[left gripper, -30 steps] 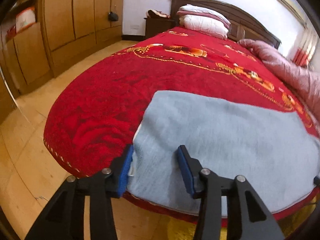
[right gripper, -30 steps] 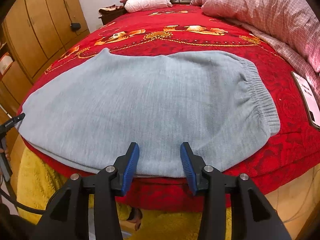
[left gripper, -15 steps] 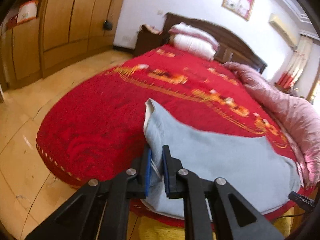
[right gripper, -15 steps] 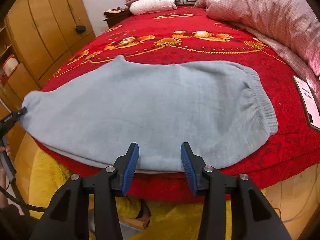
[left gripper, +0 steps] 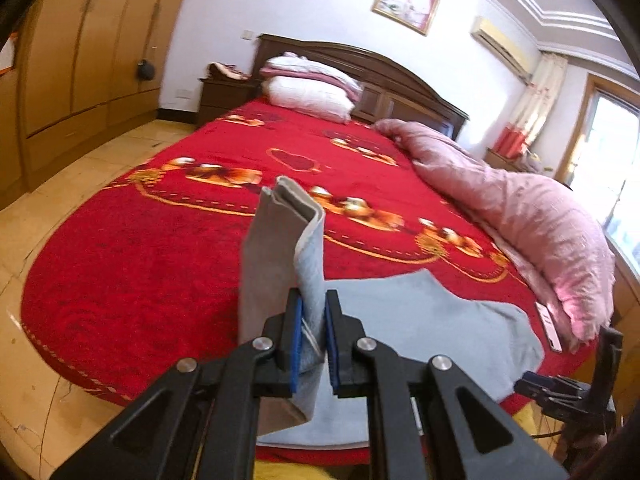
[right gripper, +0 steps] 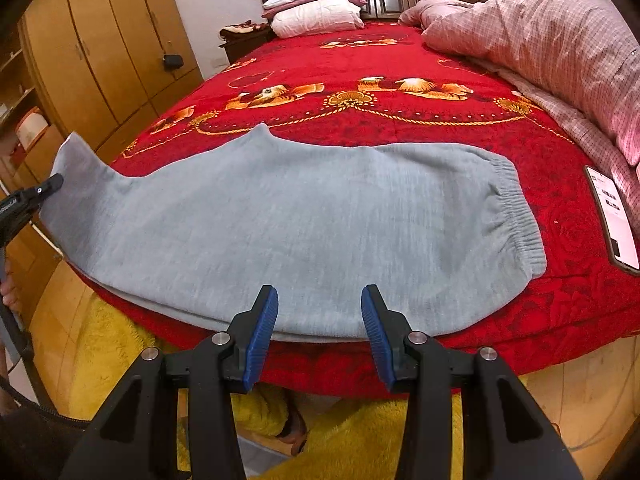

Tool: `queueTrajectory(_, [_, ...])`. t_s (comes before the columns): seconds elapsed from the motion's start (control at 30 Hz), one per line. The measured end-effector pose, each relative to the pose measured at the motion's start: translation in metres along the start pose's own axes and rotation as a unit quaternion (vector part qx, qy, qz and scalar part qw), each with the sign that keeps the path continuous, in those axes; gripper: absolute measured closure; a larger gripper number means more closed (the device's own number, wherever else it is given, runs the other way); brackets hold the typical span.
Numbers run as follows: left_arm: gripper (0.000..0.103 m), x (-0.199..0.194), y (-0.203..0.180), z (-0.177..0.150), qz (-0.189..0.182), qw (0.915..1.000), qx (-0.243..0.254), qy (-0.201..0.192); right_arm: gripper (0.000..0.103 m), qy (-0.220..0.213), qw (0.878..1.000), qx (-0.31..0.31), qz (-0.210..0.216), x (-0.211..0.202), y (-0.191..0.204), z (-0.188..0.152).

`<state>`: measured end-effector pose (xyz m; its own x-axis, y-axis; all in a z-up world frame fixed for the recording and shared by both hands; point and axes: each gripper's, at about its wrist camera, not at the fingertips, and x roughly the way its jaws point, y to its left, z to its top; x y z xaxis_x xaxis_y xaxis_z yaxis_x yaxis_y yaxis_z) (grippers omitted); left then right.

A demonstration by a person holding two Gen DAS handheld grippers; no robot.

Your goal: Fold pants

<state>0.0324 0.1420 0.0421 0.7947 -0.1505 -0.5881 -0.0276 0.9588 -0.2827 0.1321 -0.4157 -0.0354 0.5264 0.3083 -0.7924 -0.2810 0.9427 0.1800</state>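
Your left gripper (left gripper: 313,330) is clamping one soft grey pants (right gripper: 304,224) cuff (raised); your right gripper (right gripper: 319,330) is gaping, holding nothing.

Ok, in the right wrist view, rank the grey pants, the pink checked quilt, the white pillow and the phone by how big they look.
1. Grey knit pants, spread across the near bed edge.
2. Pink checked quilt, partly cut off by the frame, so unsure.
3. White pillow, far away at the headboard.
4. Flat phone.
The pillow and phone look close in size; distance makes that ranking unsure.

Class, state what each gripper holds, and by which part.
Left gripper pinches the pants at the leg-cuff end, lifted. Right gripper holds nothing.
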Motion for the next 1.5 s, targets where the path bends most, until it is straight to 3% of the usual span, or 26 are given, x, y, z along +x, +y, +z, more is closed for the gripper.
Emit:
queueTrajectory(0.4, [0.093,0.043,-0.054,-0.024,-0.048,0.9961,0.036,0.065,0.058,0.020,1.000,0.008,0.011,0.014,0.000,-0.006])
queueTrajectory(0.83, [0.092,0.096,-0.064,-0.058,-0.058,0.9862,0.043,0.149,0.058,0.039,0.999,0.001,0.010,0.030,0.004,-0.011])
queueTrajectory(0.93, [0.087,0.098,-0.066,-0.061,-0.061,0.9851,0.043,0.155,0.058,0.043,0.999,0.000,0.006,0.033,0.006,-0.009])
queueTrajectory(1.07, [0.063,0.089,-0.065,-0.060,-0.073,0.9842,0.036,0.157,0.058,0.045,0.999,-0.014,0.008,0.032,0.016,0.001])
queueTrajectory(1.23, [0.047,0.063,-0.053,-0.051,-0.060,0.9892,0.030,0.130,0.058,0.046,0.997,-0.013,0.061,0.030,0.038,0.021])
queueTrajectory(1.37, [0.034,0.047,-0.030,-0.045,-0.004,0.9939,0.026,0.107,0.058,0.063,0.992,-0.013,0.105,0.041,0.062,0.036])
queueTrajectory(1.5, [0.034,0.046,-0.002,-0.045,0.054,0.9926,0.013,0.107,0.058,0.073,0.988,-0.021,0.132,0.055,0.089,0.047])
